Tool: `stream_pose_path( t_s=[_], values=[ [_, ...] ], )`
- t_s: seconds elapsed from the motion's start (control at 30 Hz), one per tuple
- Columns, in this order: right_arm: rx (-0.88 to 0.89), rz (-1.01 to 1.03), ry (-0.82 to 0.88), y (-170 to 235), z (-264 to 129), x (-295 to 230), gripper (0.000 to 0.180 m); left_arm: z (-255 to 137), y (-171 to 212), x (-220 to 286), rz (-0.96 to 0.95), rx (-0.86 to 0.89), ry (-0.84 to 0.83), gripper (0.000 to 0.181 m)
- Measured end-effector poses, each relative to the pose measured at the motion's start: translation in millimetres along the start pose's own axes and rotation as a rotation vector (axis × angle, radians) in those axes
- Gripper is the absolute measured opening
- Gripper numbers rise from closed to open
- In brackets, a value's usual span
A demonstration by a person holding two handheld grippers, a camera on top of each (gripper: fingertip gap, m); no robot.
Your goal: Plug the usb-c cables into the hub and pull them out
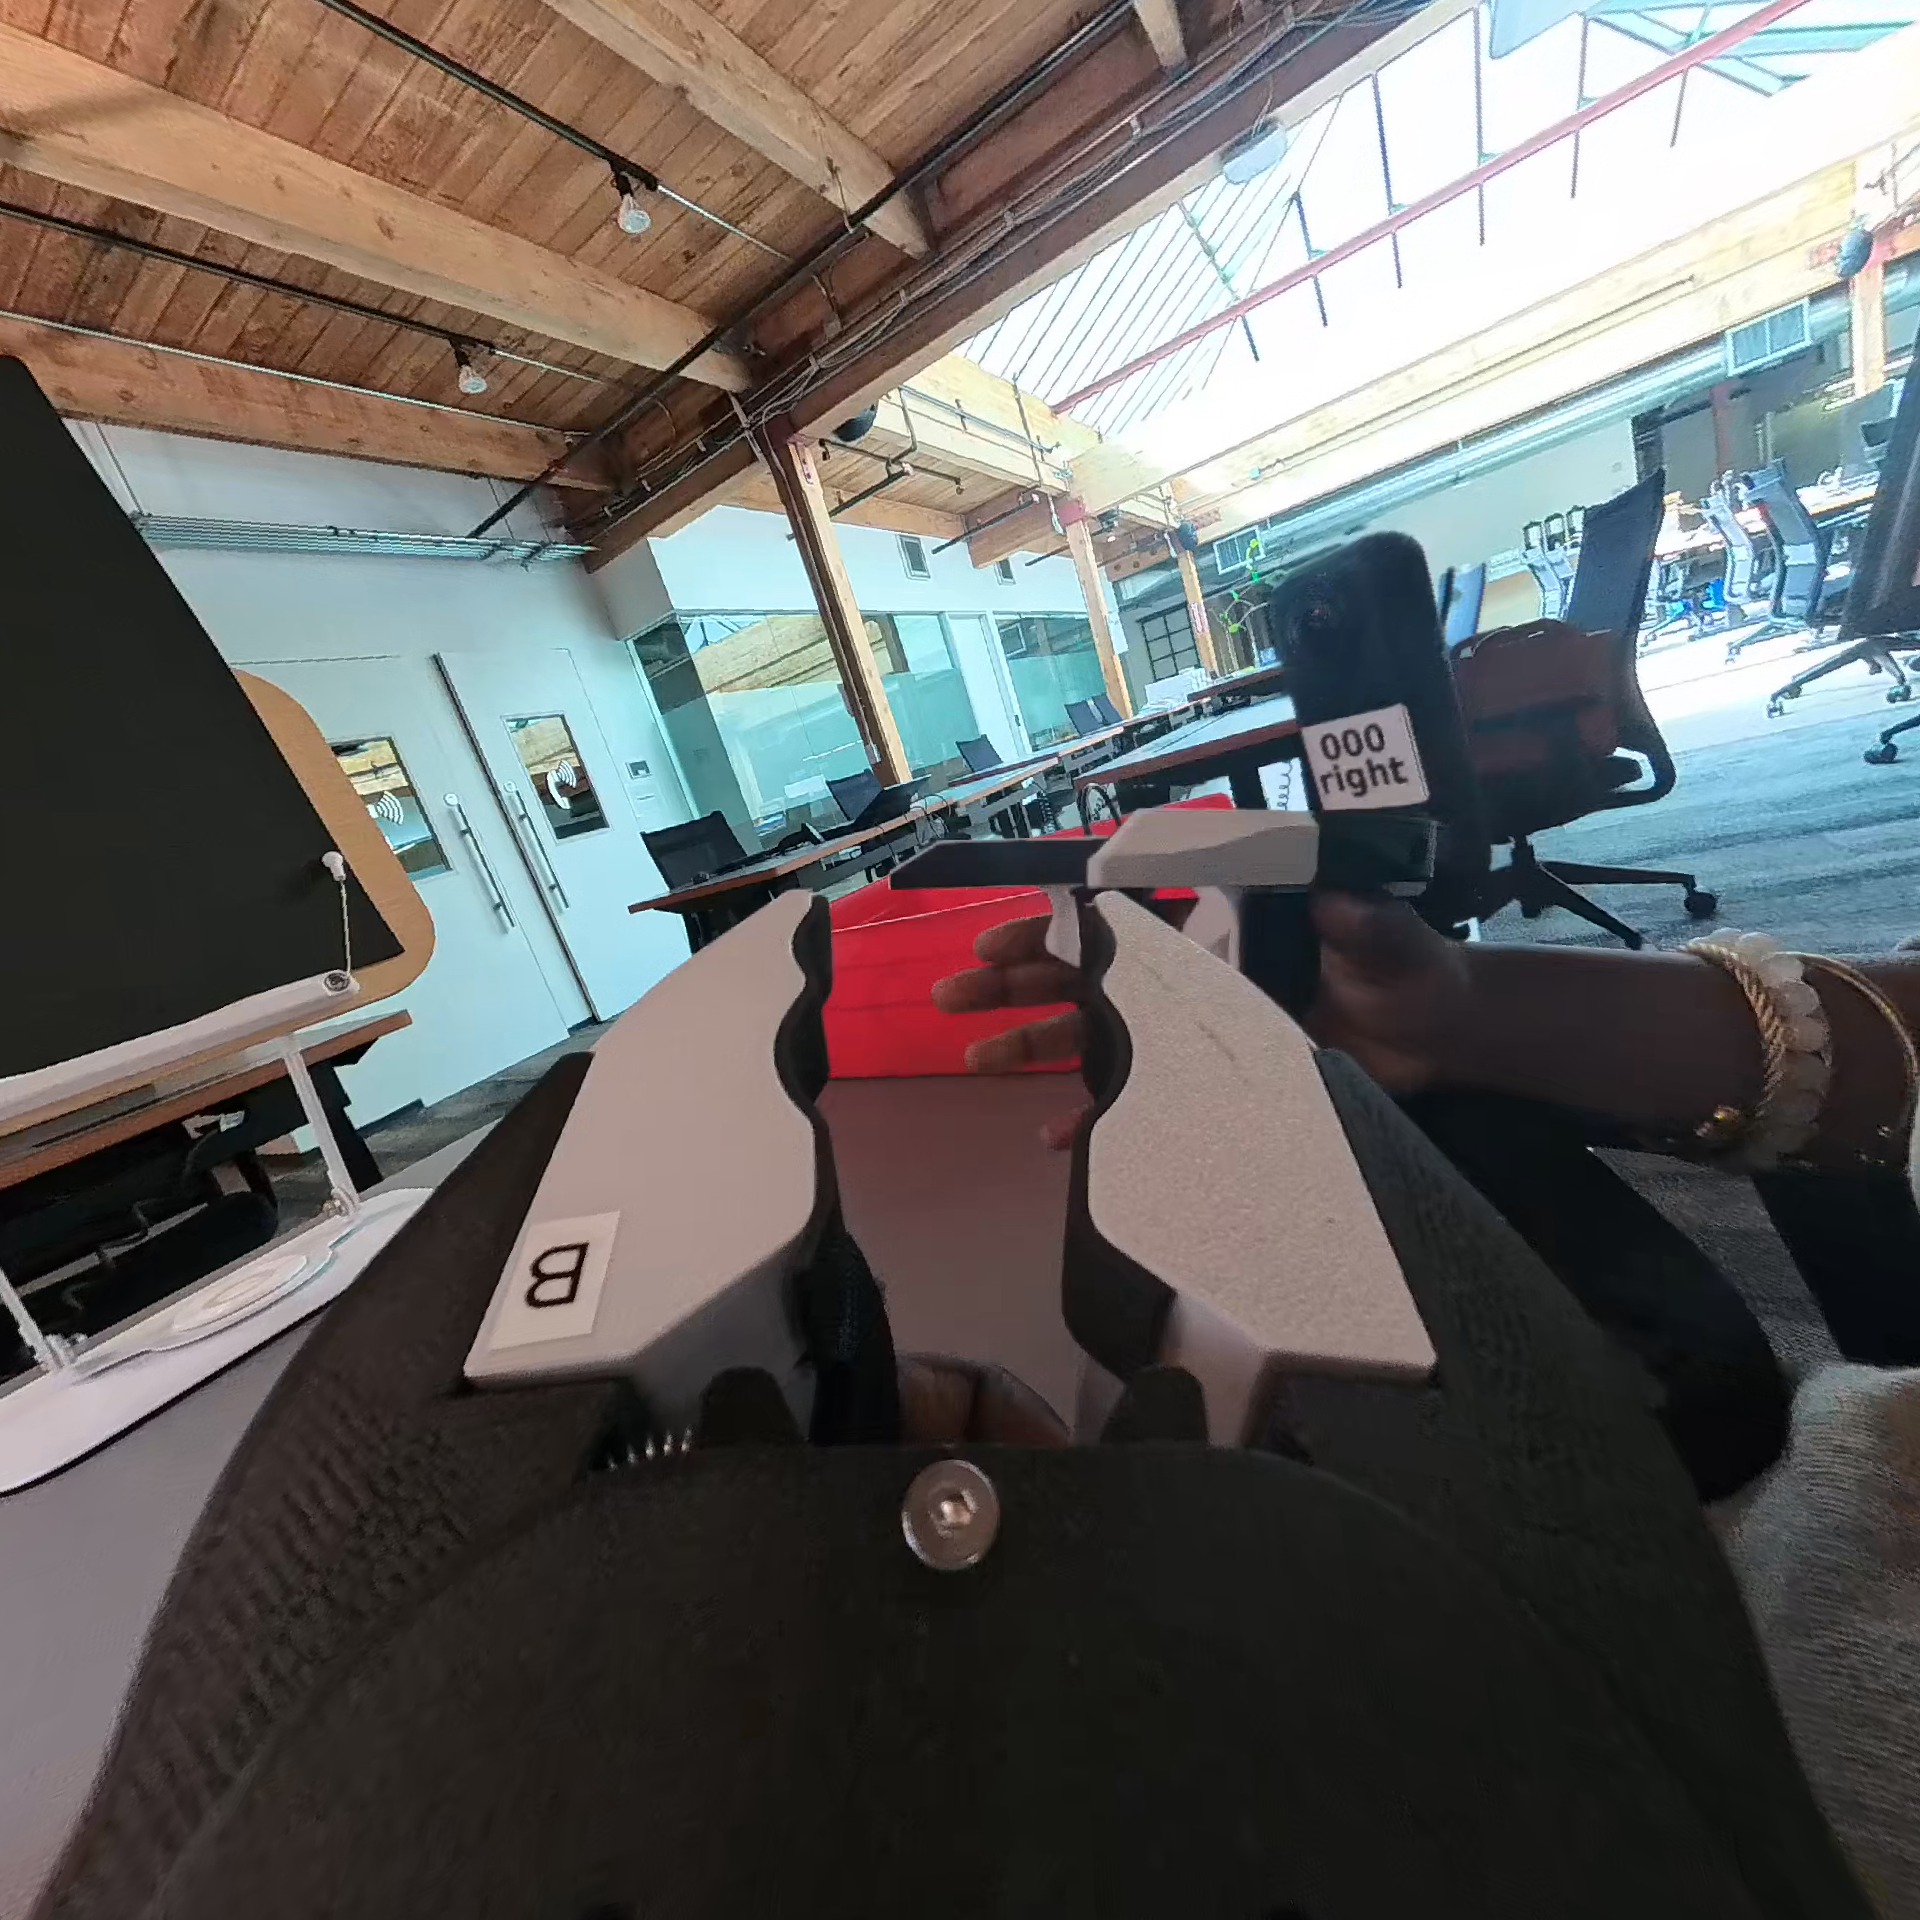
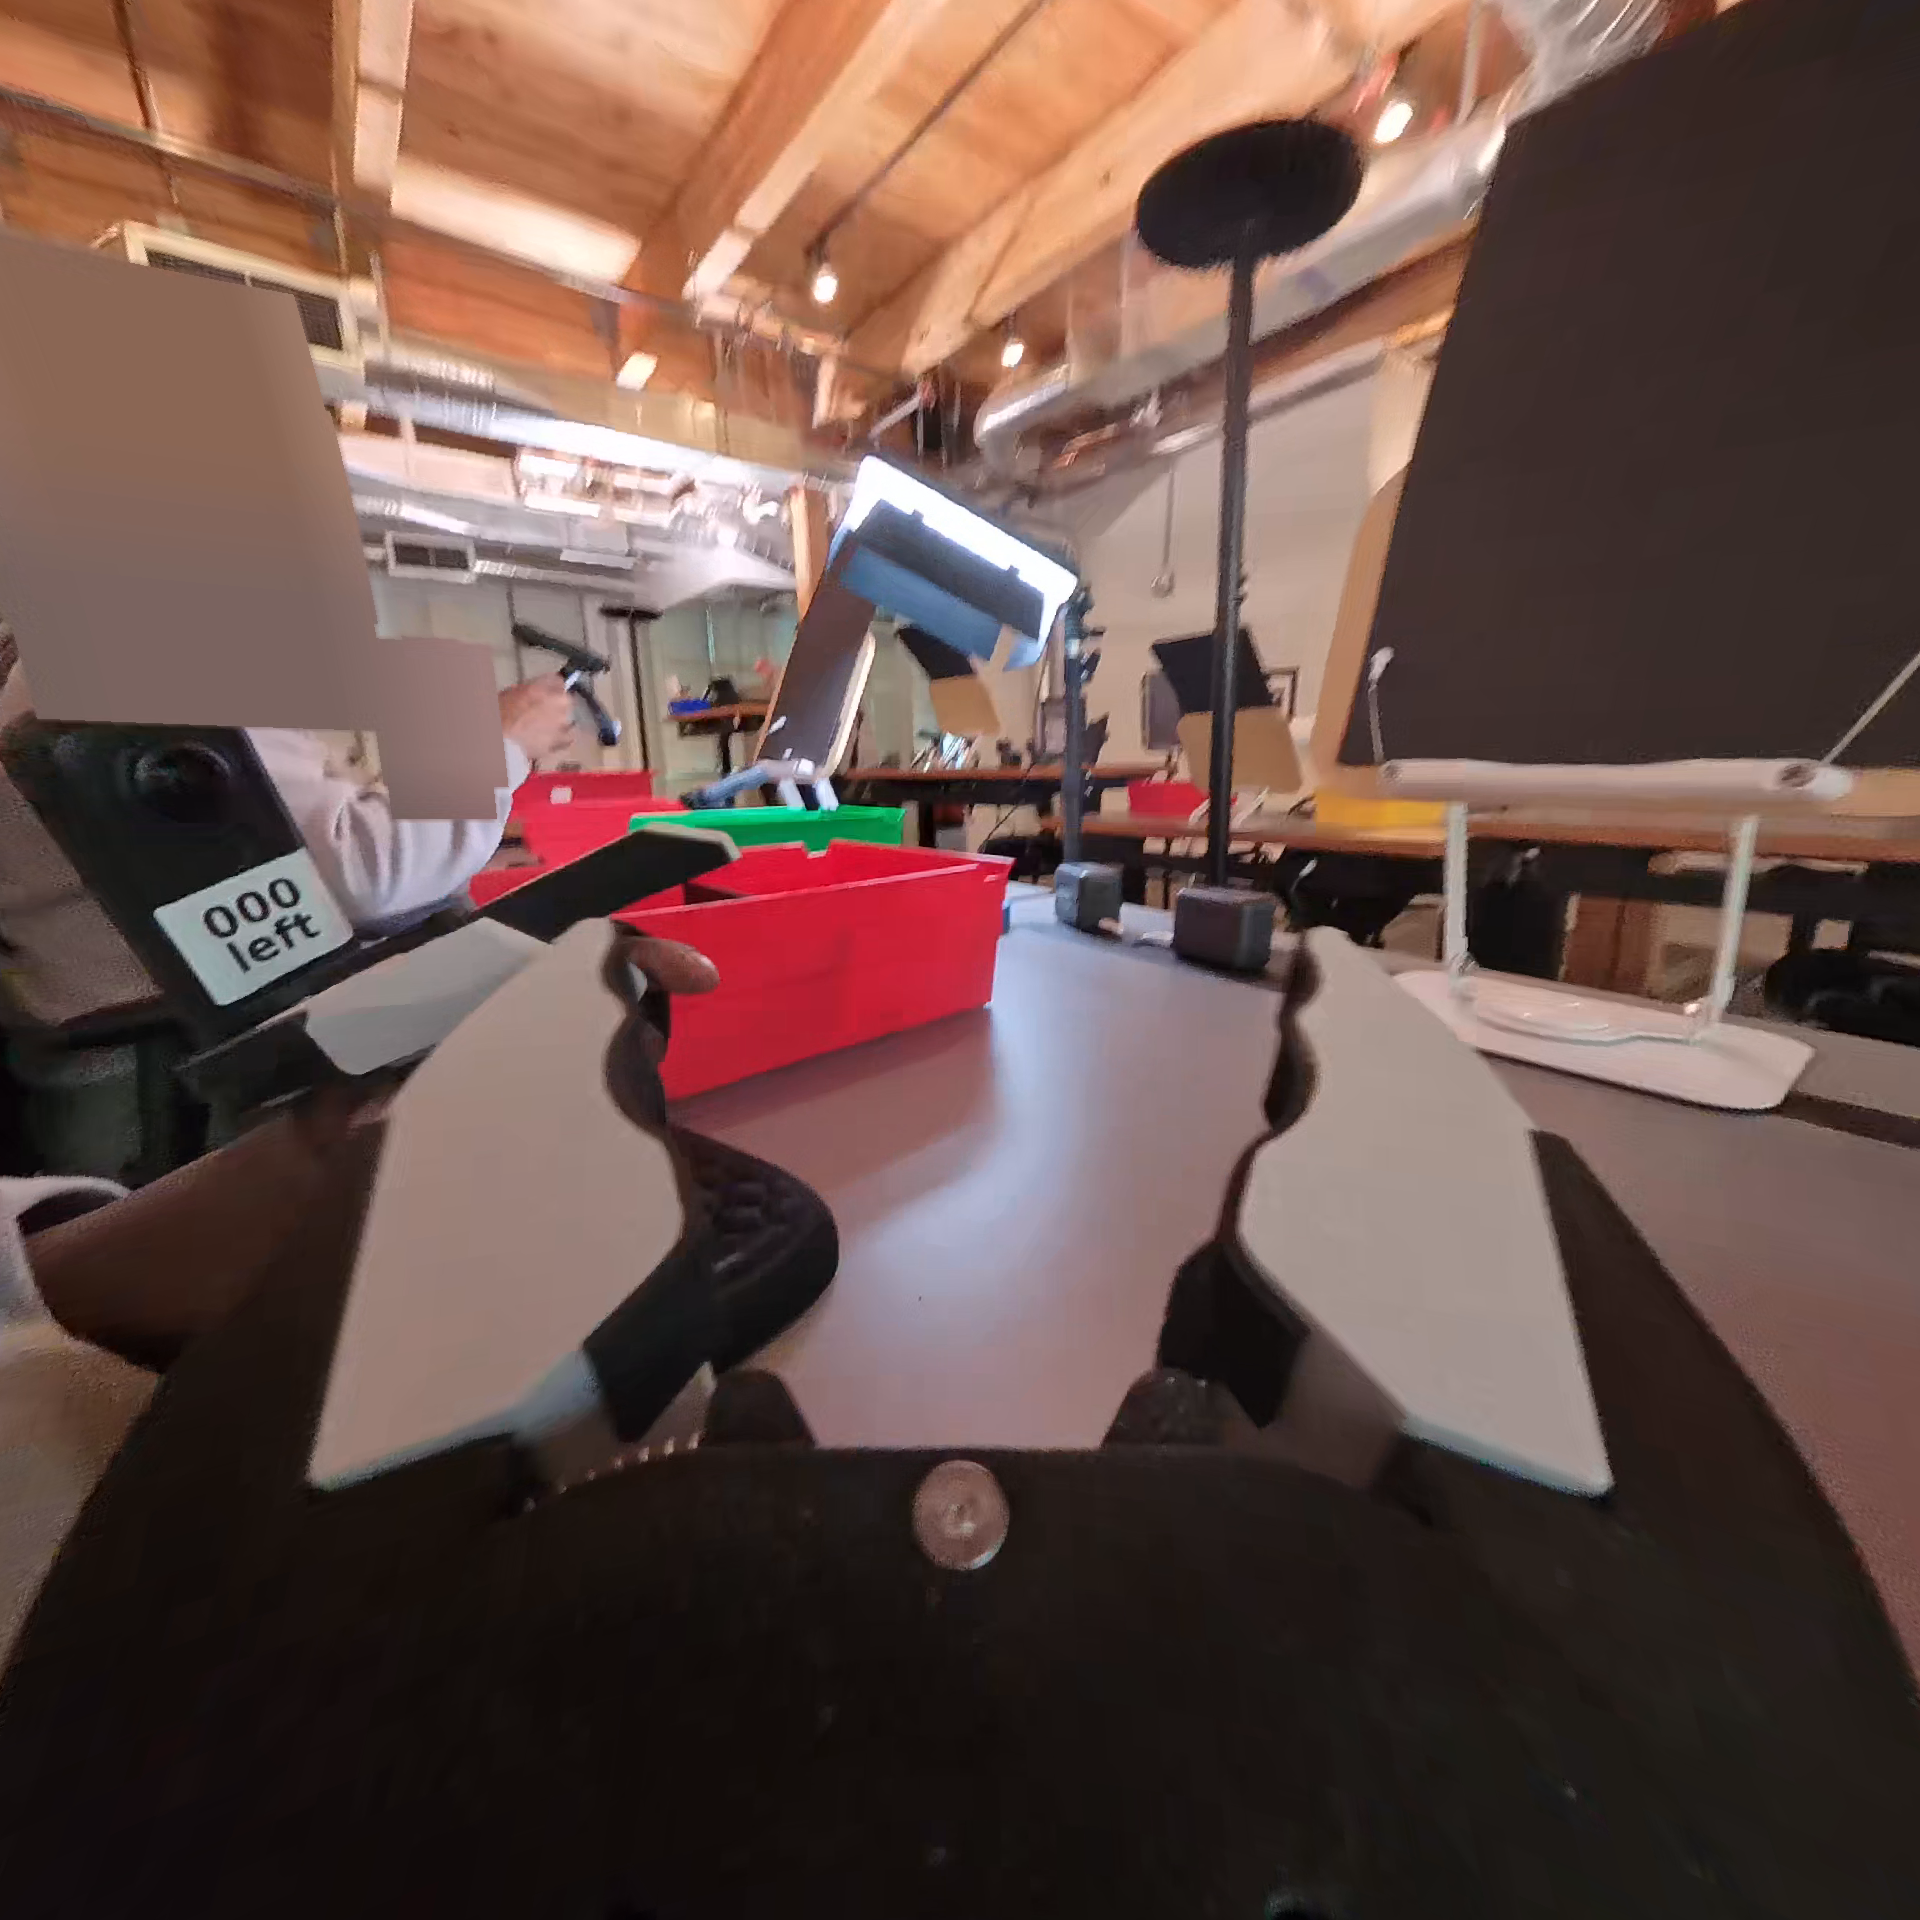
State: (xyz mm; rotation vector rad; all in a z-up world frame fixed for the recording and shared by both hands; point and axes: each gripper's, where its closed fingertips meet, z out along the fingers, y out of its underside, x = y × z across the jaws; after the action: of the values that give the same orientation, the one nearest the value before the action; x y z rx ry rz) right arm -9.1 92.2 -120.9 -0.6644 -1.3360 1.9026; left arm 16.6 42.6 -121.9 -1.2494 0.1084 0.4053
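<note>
No hub or USB-C cable shows in either view. My left gripper (image 1: 961, 914) is open and empty, held above the grey table (image 1: 935, 1195) and pointing at a red bin (image 1: 894, 987). My right gripper (image 2: 961, 940) is wide open and empty over the table (image 2: 987, 1143), with the red bin (image 2: 831, 935) ahead on its left. The right gripper also shows side-on in the left wrist view (image 1: 1091, 862), just past my left fingertips, held by a hand (image 1: 1382, 987). The left gripper shows in the right wrist view (image 2: 623, 862) at the left.
A black panel on a white stand (image 1: 156, 727) is at the table's left side; it stands at the right in the right wrist view (image 2: 1662, 416). A black pole with a disc top (image 2: 1236, 520) and small grey blocks (image 2: 1221, 925) stand behind. A green bin (image 2: 769, 826) lies beyond the red one. Office chairs (image 1: 1590, 727) stand farther off.
</note>
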Motion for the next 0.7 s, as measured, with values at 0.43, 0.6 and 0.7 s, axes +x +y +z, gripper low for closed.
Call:
stream_pose_path(
  t_s=[0.43, 0.6, 0.7],
  values=[
    [0.067, 0.067, 0.056, -9, -6, 17, 0.112, 2, 6, -1, 0.03, -0.03, -0.022, 0.046],
    [0.088, 0.065, 0.098, -13, -11, 23, 0.112, -6, -24, -2, -0.099, 0.032, 0.015, 0.046],
    [0.091, 0.068, 0.113, -13, -12, 25, 0.111, -25, -78, -16, -0.048, 0.03, 0.087, 0.047]
  ],
)
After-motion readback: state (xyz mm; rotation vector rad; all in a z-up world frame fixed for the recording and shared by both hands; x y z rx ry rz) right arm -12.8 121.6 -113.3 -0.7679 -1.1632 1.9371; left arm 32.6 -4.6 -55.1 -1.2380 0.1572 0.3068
